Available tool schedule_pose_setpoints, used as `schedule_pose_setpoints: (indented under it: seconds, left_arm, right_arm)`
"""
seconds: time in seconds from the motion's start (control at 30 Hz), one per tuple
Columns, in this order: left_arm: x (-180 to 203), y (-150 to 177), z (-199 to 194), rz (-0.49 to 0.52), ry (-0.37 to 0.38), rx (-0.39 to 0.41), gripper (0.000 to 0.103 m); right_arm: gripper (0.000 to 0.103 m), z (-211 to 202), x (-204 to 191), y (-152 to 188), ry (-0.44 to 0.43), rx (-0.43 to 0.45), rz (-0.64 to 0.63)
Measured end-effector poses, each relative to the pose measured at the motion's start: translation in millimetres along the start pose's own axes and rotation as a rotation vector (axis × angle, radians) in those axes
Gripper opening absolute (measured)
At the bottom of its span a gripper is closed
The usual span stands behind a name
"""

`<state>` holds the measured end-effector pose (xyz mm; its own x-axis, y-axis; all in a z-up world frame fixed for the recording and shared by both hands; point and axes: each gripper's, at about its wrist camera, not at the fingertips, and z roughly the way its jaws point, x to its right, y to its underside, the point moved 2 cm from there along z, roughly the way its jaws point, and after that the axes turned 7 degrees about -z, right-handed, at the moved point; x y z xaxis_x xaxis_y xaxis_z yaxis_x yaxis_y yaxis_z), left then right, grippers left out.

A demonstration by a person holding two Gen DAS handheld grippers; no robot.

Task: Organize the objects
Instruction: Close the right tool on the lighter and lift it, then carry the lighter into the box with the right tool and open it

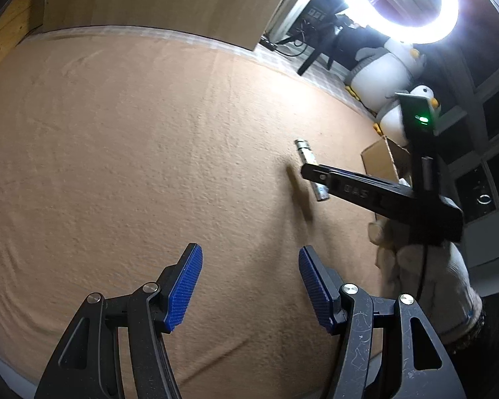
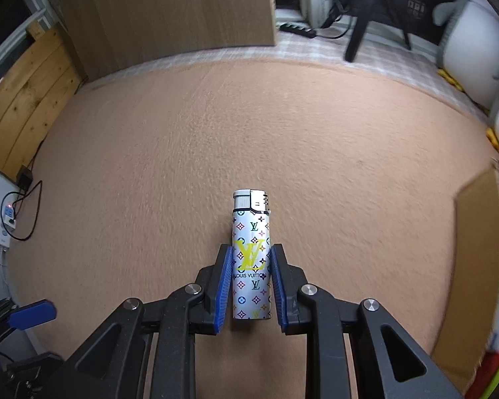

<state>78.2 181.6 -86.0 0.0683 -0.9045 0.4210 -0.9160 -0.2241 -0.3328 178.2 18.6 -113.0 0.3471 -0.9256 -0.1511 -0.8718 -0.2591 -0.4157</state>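
A white lighter with a coloured monogram print and a silver cap stands up between the blue pads of my right gripper, which is shut on its lower half above the tan carpet. In the left wrist view the same lighter shows side-on in the right gripper, held by a white-gloved hand. My left gripper hangs open over bare carpet to the left of it, with nothing between its blue pads.
An open cardboard box sits at the right edge of the carpet. Two penguin plush toys and a ring light stand beyond it. A wooden board leans at the back; a power strip lies at the left.
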Motion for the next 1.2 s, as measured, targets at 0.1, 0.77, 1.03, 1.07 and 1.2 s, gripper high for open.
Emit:
schedule_pose_setpoints:
  seconds: [0.1,0.77,1.03,1.07,1.2]
  left_arm:
    - [6,2,3,0.006,0.008,-0.005,0.064]
    - [66,12,18,0.129,0.038,-0.031,0.064]
    - [80,14,22,0.179,0.028,-0.032,0.064]
    - [82,15,22,0.183,0.029,-0.034,0.064]
    - [85,15,23,0.195,0.029,-0.036,0.064]
  right_arm:
    - [0.021,-18,6,11,-0.014,0.029,0.04]
    - [0.021,-148,71,97,0.096,0.207,0.201]
    - [0.021,-176,106,135,0.227,0.22,0.264]
    - [0.021,-177,110,139,0.241,0.216,0.271]
    - [0.021,-176,123,151,0.272,0.203,0.305]
